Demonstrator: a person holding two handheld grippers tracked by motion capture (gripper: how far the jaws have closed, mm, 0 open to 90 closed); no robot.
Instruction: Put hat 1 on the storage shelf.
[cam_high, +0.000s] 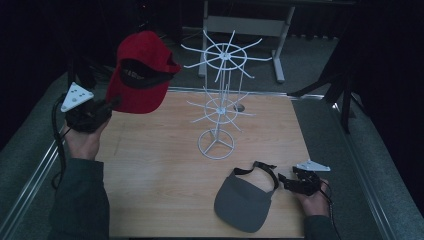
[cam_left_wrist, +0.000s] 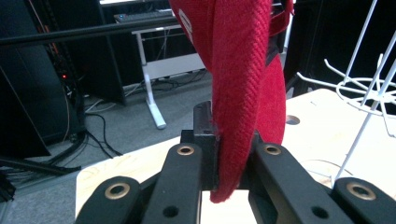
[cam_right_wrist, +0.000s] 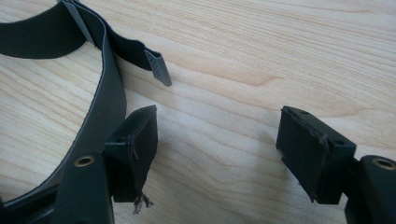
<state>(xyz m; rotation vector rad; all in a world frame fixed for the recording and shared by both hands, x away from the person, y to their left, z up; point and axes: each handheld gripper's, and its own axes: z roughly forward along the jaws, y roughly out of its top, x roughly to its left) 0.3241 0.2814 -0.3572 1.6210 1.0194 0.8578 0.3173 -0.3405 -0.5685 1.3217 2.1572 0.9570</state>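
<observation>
Landmark: white wire rack (cam_high: 220, 100), standing upright on the wooden table (cam_high: 165, 175), round base toward the table's middle, two tiers of spokes above it.

Red cap (cam_high: 140, 72): lifted clear of the table, up and to the left of the rack, level with the upper spokes and apart from them; dark inside faces the rack.

Cap, close view: a fold of red fabric (cam_left_wrist: 243, 93) runs down between the black jaws; rack spokes stand to the right behind it.

Left gripper (cam_high: 107, 106): left of the rack, off the table's left edge, held up in the person's left hand (cam_high: 85, 142); jaws pressed together, pinching the lower edge of the red cap; grey three-cornered plate on top.

Grey visor (cam_high: 245, 200): flat on the table, in front of the rack and slightly right, near the front edge; brim toward the person, strap loop (cam_high: 260, 172) toward the rack.

Strap, close view: dark band (cam_right_wrist: 105, 100) curves along the table just beside the left-hand jaw; whether it touches cannot be told.

Right gripper (cam_high: 286, 181): in front and to the right of the rack, low at the table, just beside the visor's strap; jaws spread wide with bare wood between them, pinching nothing.

Right hand (cam_high: 315, 200): at the table's front right corner, behind the gripper.
</observation>
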